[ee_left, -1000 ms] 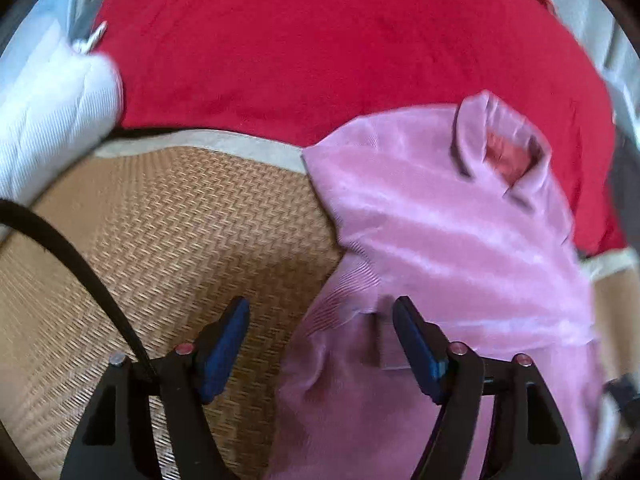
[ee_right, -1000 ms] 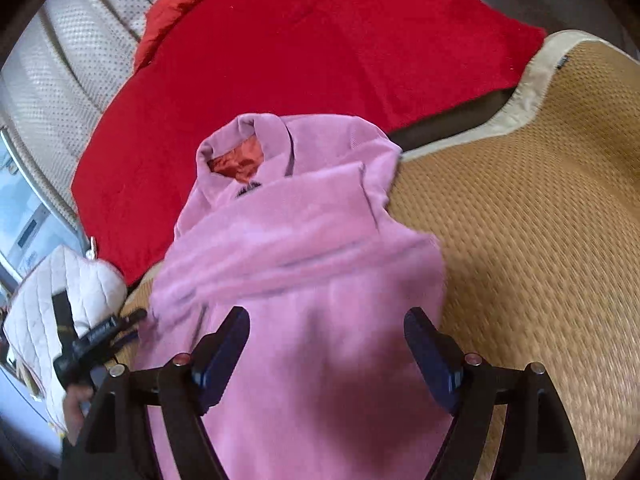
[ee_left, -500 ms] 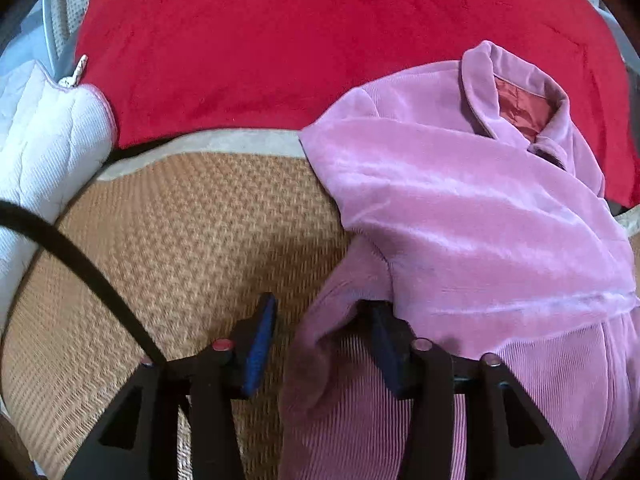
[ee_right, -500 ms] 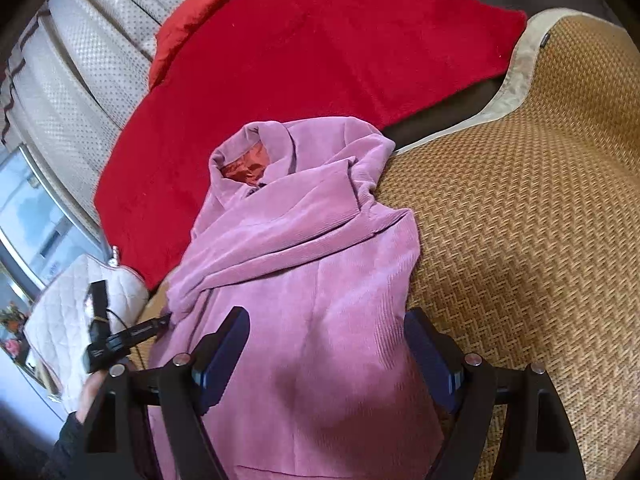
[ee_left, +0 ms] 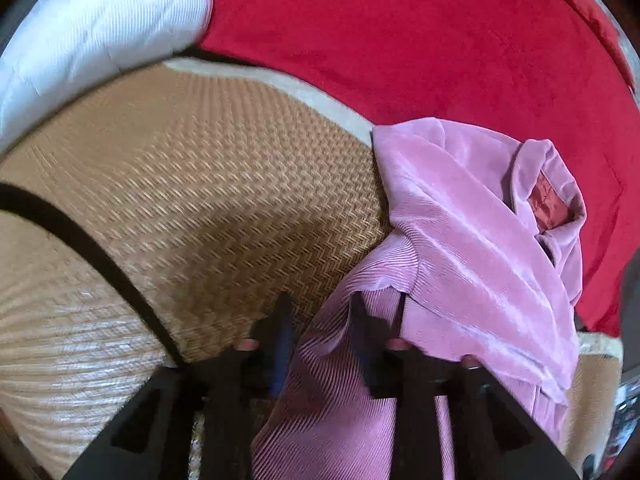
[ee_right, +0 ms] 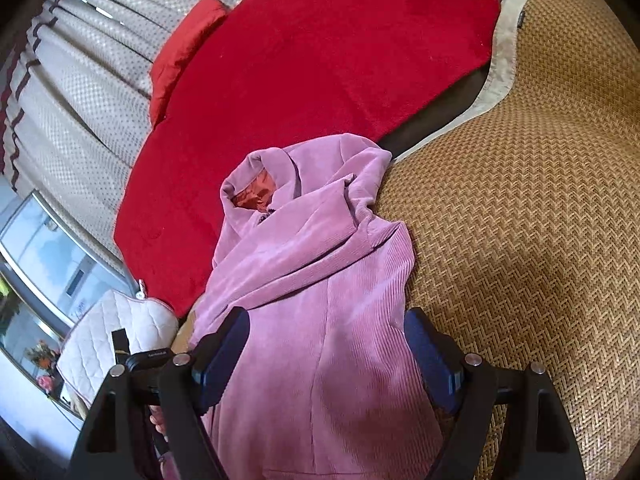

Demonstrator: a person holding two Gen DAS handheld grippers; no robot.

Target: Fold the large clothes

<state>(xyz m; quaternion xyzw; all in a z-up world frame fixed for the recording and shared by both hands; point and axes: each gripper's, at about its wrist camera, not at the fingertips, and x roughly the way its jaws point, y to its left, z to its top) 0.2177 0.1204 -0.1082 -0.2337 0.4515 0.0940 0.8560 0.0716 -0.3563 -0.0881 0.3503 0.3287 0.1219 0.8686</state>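
A pink corduroy jacket point(ee_right: 316, 288) with an orange-red lining at the collar lies partly folded on a woven straw mat point(ee_right: 520, 240). It also shows in the left wrist view point(ee_left: 472, 256). My left gripper point(ee_left: 320, 320) has narrowed its jaws around a fold at the jacket's left edge; the image is blurred. My right gripper point(ee_right: 326, 344) is open, its blue pads on either side of the jacket's lower body, above the fabric. The left gripper also shows at the lower left of the right wrist view point(ee_right: 148, 360).
A red blanket point(ee_right: 320, 64) lies behind the jacket. A white quilted cushion point(ee_left: 92, 28) sits at the left. Patterned curtains point(ee_right: 72, 80) and a window stand at the far left. The mat point(ee_left: 200, 184) extends left and right of the jacket.
My left gripper's jaws have closed in from wide open onto the jacket's left edge, and the view has swung left. The right gripper has stayed open and drawn back slightly.
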